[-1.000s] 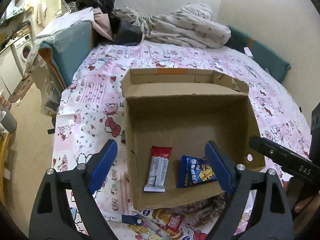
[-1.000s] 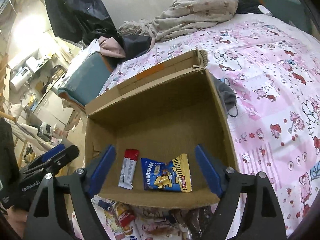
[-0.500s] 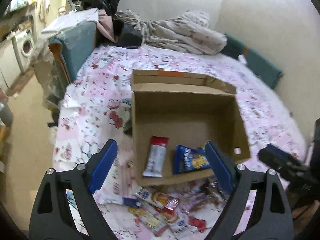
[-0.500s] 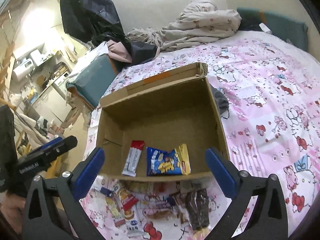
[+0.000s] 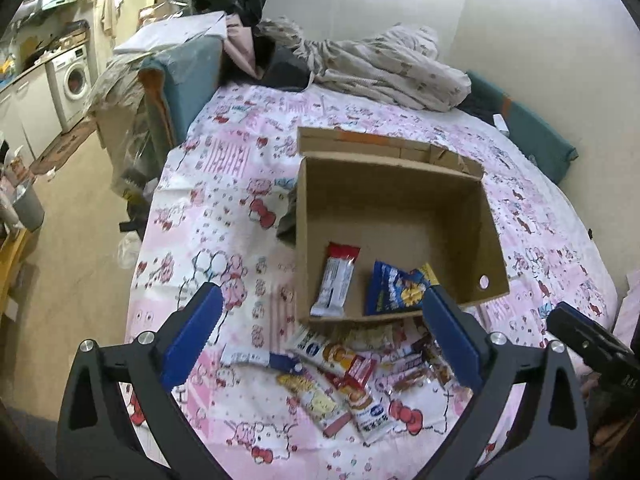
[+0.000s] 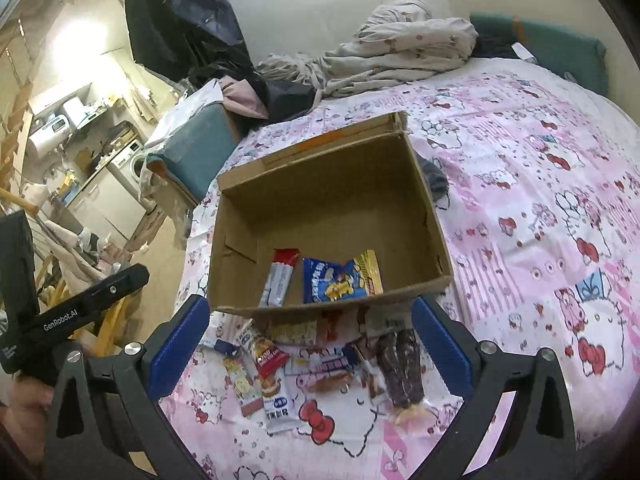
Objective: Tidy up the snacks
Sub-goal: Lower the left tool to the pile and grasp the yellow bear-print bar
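Note:
An open cardboard box sits on the pink patterned bedsheet. Inside it lie a red-and-white bar and a blue snack bag. Several loose snack packets lie on the sheet just in front of the box, among them a dark brown packet. My left gripper is open and empty, held above the loose packets. My right gripper is open and empty, also above them.
A bundle of crumpled bedding lies at the far end of the bed. A teal cushion stands at the left bed edge, with floor and a washing machine beyond. A teal pillow lies along the right wall.
Both grippers have pulled back and risen away from the box. The loose packets in front of the box have come into full view. Both stay open.

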`<state>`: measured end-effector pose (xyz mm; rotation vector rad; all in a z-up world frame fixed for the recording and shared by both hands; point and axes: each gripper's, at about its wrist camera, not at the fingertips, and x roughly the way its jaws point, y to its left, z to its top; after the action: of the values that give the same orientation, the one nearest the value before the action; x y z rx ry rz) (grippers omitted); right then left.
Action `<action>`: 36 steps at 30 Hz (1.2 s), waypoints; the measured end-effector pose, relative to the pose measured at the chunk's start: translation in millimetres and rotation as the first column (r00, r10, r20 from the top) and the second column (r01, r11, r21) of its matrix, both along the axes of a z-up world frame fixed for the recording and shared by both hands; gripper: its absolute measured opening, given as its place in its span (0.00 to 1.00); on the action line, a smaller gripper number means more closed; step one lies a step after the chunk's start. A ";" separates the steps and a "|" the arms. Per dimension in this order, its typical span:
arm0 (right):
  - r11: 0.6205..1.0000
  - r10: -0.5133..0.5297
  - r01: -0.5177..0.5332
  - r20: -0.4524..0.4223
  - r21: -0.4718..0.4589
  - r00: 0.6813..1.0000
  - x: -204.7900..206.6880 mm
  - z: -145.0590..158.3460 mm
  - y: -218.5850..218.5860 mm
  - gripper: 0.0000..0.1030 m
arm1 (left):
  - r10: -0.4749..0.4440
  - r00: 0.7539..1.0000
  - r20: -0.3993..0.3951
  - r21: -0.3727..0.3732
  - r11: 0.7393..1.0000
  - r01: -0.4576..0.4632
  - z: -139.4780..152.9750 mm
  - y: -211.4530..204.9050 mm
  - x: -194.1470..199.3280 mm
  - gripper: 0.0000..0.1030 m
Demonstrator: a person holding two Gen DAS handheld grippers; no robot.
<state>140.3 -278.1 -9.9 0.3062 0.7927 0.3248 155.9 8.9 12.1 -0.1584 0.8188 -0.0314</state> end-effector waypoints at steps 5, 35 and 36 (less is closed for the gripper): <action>1.000 0.010 -0.010 -0.039 -0.009 0.999 -7.1 -9.0 -1.4 1.00 | -0.006 1.000 -0.026 0.010 1.000 0.007 -6.8 0.9 -14.1 0.96; 0.981 -0.179 0.195 -0.358 0.007 0.917 9.6 -71.6 -47.0 1.00 | 0.162 0.848 -0.504 -0.037 0.977 -0.209 -163.5 -9.5 11.7 0.58; 0.981 -0.179 0.193 -0.357 0.004 0.917 9.8 -71.8 -46.8 1.00 | 0.160 0.843 -0.514 -0.027 0.979 -0.202 -168.9 -12.8 12.4 0.56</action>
<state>150.2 -324.9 -81.7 0.4832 1.1059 0.1040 168.3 -4.0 -156.8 -0.3288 1.3331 0.1649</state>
